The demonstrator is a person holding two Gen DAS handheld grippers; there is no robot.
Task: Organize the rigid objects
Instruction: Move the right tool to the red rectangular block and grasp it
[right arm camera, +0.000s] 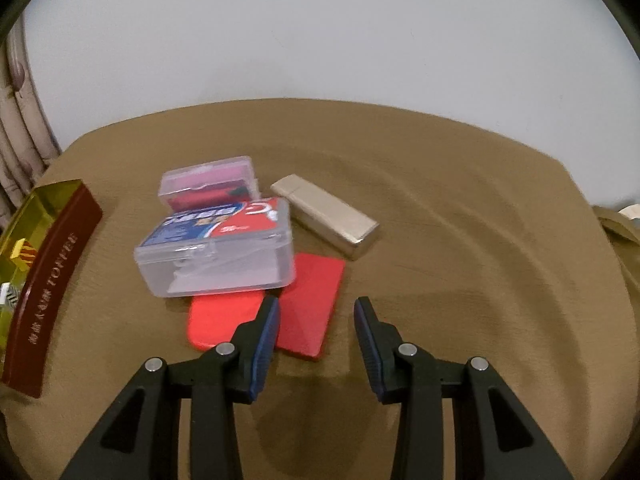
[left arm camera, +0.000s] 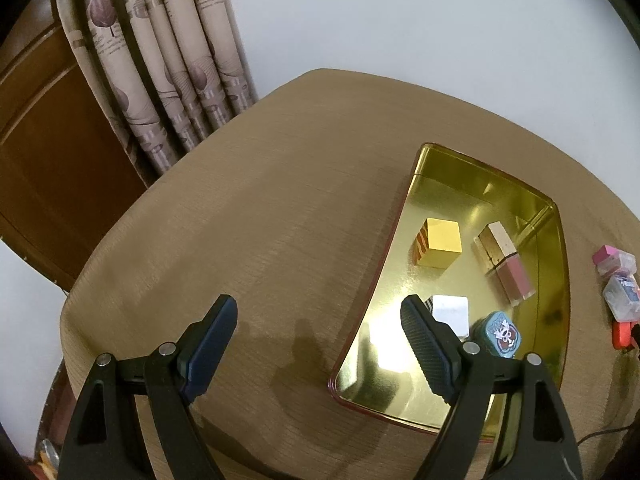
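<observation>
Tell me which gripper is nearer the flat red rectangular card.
Right. The right gripper hangs open just beside the flat red rectangular card; the left gripper is open by the gold tin.

left gripper (left arm camera: 318,344): jaws wide apart, nothing in them, hanging over the table (left arm camera: 248,216)
gold tin (left arm camera: 436,160): sits on the table's right half
inside it: yellow cube (left arm camera: 442,248), pink-capped bottle (left arm camera: 506,260) lying flat, little teal skull tin (left arm camera: 502,334), white block (left arm camera: 450,312)
right edge: clear plastic boxes (left arm camera: 618,280)
</observation>
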